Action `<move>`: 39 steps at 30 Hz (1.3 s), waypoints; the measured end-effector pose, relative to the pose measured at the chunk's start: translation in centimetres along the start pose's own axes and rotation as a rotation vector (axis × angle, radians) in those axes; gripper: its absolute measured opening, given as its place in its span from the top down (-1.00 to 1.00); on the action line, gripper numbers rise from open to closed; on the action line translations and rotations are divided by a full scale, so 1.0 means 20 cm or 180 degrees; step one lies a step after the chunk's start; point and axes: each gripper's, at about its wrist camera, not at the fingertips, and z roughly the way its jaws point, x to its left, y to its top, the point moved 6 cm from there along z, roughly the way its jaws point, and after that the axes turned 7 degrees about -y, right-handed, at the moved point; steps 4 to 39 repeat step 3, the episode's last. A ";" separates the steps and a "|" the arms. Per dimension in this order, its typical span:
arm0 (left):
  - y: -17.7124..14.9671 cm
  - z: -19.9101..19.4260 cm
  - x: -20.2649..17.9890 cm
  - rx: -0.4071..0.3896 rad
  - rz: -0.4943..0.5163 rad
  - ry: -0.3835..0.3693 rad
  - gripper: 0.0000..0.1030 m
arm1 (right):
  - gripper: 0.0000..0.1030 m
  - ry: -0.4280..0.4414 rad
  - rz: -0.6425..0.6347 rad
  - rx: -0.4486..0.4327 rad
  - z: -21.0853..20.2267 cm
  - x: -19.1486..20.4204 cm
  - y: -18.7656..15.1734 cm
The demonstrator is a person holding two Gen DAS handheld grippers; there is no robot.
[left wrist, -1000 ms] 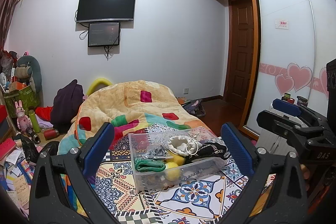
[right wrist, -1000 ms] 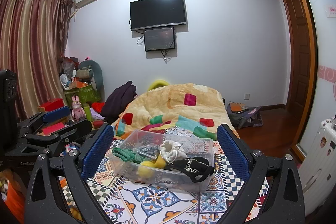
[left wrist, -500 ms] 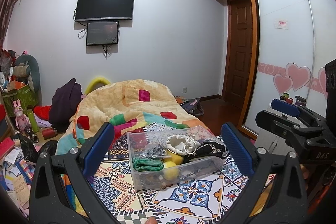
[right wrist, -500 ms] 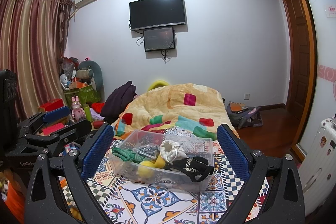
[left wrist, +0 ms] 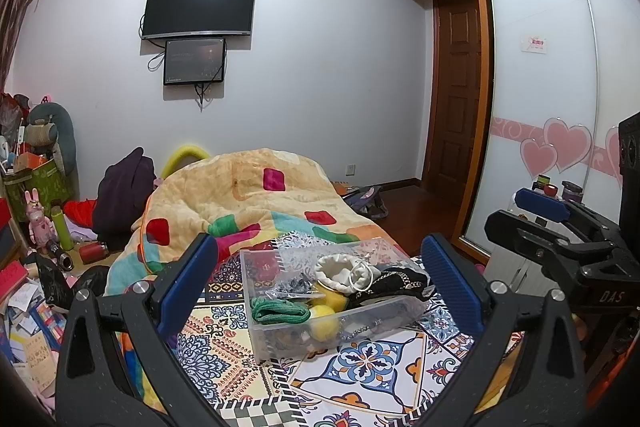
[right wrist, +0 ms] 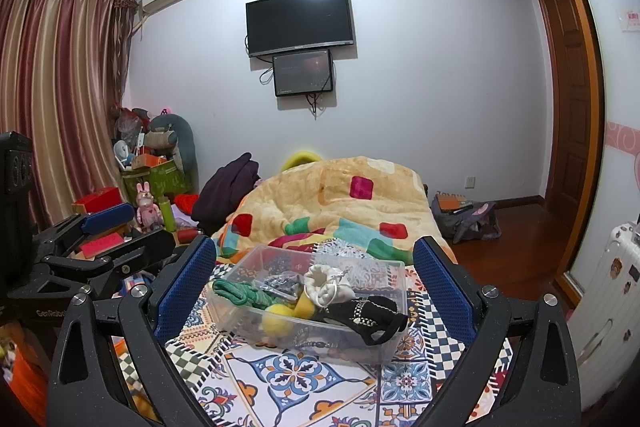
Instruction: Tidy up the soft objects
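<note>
A clear plastic bin (left wrist: 276, 331) (right wrist: 372, 267) sits on the patterned bedspread. It holds a green cord (left wrist: 280, 311) (right wrist: 236, 293), yellow balls (left wrist: 324, 321) (right wrist: 278, 319), a white drawstring pouch (left wrist: 344, 273) (right wrist: 328, 285) and a black fabric piece (left wrist: 400, 283) (right wrist: 368, 315). My left gripper (left wrist: 320, 287) is open and empty, held short of the bin. My right gripper (right wrist: 314, 287) is open and empty too. Each gripper shows at the side of the other's view: the right one (left wrist: 560, 239), the left one (right wrist: 100, 247).
A rumpled yellow quilt (left wrist: 248, 199) lies behind the bin. Clutter and boxes (left wrist: 36, 227) crowd the floor at left. A wardrobe with sliding doors (left wrist: 552, 107), a backpack (right wrist: 468, 219) and a white suitcase (right wrist: 608, 307) are at right.
The left wrist view has shifted slightly; the bin sits a little lower and left in it. Both grippers stay open and nothing in the bin has moved.
</note>
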 end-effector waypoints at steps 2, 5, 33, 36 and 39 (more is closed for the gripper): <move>0.00 0.00 0.00 0.0007 -0.0002 -0.0002 -1.00 | -0.92 -0.0003 0.0003 0.0002 0.00 0.00 0.00; 0.00 0.00 0.00 0.0022 -0.0004 -0.0006 -1.00 | -0.92 -0.0001 0.0002 0.0004 0.00 0.00 0.00; 0.00 0.00 0.00 0.0022 -0.0004 -0.0006 -1.00 | -0.92 -0.0001 0.0002 0.0004 0.00 0.00 0.00; 0.00 0.00 0.00 0.0022 -0.0004 -0.0006 -1.00 | -0.92 -0.0001 0.0002 0.0004 0.00 0.00 0.00; 0.00 0.00 0.00 0.0022 -0.0004 -0.0006 -1.00 | -0.92 -0.0001 0.0002 0.0004 0.00 0.00 0.00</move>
